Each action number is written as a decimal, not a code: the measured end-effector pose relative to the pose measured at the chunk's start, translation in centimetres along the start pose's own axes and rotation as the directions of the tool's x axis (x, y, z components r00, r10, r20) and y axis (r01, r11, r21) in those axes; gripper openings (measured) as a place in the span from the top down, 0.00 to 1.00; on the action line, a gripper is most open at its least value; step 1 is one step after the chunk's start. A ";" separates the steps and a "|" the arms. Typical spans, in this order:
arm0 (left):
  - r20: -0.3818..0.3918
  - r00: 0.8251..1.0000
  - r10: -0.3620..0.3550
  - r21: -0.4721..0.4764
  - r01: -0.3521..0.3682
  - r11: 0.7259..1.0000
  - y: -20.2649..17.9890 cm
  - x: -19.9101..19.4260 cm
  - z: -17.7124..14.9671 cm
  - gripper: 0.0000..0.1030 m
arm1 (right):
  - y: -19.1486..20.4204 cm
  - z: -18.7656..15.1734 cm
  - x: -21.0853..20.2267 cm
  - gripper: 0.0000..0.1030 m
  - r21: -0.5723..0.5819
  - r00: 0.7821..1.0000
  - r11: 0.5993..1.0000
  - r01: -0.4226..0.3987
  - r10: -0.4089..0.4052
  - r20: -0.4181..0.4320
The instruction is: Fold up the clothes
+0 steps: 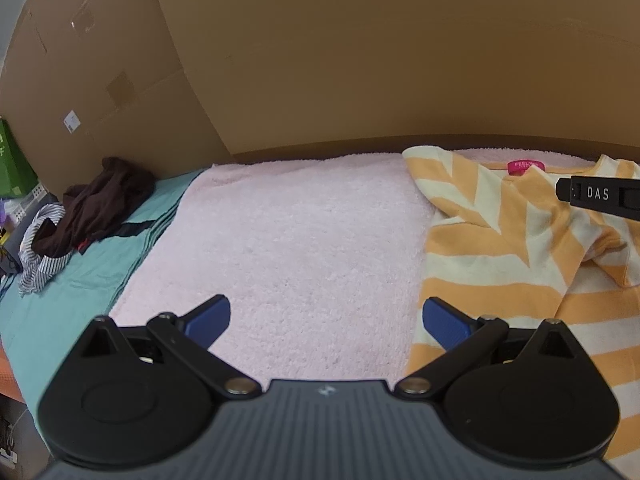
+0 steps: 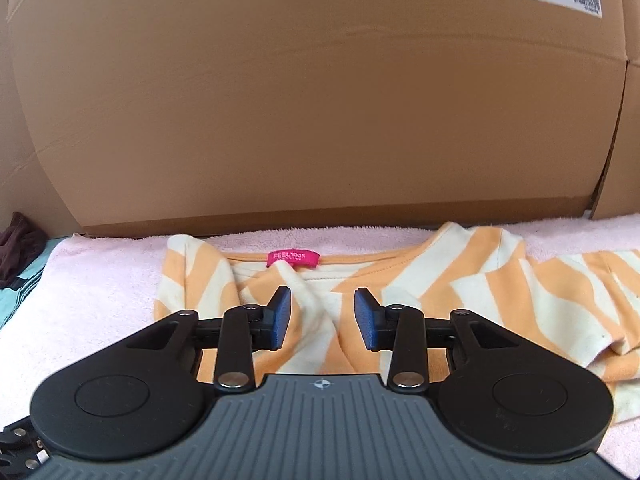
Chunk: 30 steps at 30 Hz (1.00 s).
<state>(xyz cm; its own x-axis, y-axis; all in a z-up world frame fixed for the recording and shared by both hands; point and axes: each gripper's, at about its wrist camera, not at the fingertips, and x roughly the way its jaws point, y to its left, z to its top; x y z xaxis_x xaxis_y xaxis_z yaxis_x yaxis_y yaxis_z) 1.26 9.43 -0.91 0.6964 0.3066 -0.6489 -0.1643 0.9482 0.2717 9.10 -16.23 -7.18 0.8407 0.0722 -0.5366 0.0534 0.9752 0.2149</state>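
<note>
An orange and cream striped shirt [image 1: 500,264] lies rumpled on a pink towel [image 1: 300,240], its pink neck label [image 1: 525,167] at the far side. My left gripper [image 1: 326,320] is open wide and low over bare towel, with its right pad at the shirt's left edge. In the right wrist view the shirt [image 2: 460,292] fills the middle, and my right gripper [image 2: 322,312] hovers just short of the label [image 2: 293,258]. Its jaws stand apart over a raised fold of cloth and the pads do not press on it. One black finger [image 1: 600,194] of that gripper shows over the collar.
A tall cardboard wall [image 1: 360,60] stands close behind the towel's far edge. At the left, a teal cloth [image 1: 80,280] carries a dark brown garment [image 1: 104,200] and a blue-and-white striped one [image 1: 44,264]. A green box [image 1: 10,160] sits at the far left.
</note>
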 end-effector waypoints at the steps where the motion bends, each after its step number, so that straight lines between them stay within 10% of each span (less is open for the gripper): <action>1: 0.000 1.000 0.002 0.001 -0.002 1.000 -0.2 0.0 0.1 0.01 | -0.2 0.0 0.1 0.62 0.007 1.000 1.000 0.002 -0.002 -0.005; 30: 0.011 1.000 -0.004 0.099 0.003 0.995 -7.3 1.3 3.2 0.01 | -4.1 0.1 0.1 0.61 0.151 0.998 0.987 0.057 -0.058 0.001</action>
<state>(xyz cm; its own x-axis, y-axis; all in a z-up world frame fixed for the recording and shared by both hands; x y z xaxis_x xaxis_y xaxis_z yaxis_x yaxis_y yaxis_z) 5.56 2.62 -1.46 0.7050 0.3016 -0.6419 -0.0919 0.9363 0.3390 9.04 -20.19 -8.08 0.8370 0.0151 -0.5470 0.1825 0.9347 0.3049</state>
